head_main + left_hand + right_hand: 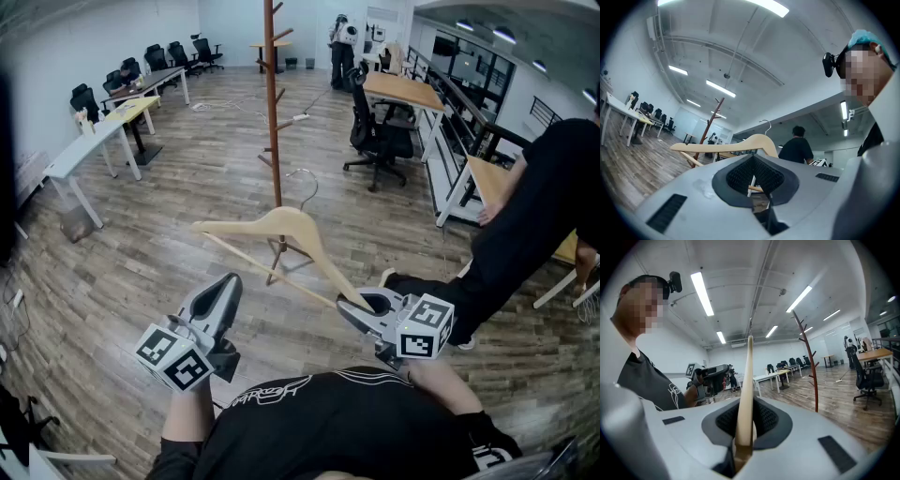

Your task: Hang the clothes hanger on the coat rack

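Your right claw (349, 307) clamps the wooden hanger (291, 225), left claw (227, 283) together and empty; hanging it on the far coat rack (274, 122) remains.

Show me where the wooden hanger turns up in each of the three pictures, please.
Head view: the hanger is in the middle, one end clamped in the right gripper.
Left gripper view: the hanger is in the centre, just above the jaws, hook up.
Right gripper view: the hanger is edge-on, rising up the middle from between the jaws.
Shared landmark: the brown coat rack.
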The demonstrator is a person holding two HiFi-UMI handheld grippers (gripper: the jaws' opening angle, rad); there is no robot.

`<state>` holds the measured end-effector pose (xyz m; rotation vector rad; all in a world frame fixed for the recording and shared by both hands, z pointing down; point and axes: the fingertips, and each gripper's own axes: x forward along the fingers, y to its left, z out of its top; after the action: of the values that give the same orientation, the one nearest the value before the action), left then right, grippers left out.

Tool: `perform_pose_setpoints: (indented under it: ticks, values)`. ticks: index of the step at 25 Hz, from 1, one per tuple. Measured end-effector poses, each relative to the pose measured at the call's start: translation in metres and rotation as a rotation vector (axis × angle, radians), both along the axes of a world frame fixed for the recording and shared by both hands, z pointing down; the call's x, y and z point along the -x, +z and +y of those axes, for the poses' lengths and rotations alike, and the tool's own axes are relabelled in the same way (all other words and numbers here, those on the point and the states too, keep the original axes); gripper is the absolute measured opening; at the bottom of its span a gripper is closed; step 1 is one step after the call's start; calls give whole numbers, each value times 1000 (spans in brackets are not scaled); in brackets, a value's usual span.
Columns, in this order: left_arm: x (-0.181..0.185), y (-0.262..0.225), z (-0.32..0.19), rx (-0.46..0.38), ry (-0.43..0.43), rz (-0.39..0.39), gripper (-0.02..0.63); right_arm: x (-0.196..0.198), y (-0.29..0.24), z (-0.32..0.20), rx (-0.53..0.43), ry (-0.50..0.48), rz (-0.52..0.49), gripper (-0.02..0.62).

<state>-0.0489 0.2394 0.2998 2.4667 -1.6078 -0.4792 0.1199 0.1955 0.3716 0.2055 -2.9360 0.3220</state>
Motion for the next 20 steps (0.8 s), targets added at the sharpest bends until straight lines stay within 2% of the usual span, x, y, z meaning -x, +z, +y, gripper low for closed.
perform_pose_setpoints:
  ticks: [11, 20]
  values:
    - [53, 14, -10, 39, 26, 18, 8, 50, 10, -7, 24, 31, 6, 63]
    - [82, 34, -20, 69, 77, 11, 8, 76, 26, -12, 34, 94, -9, 63]
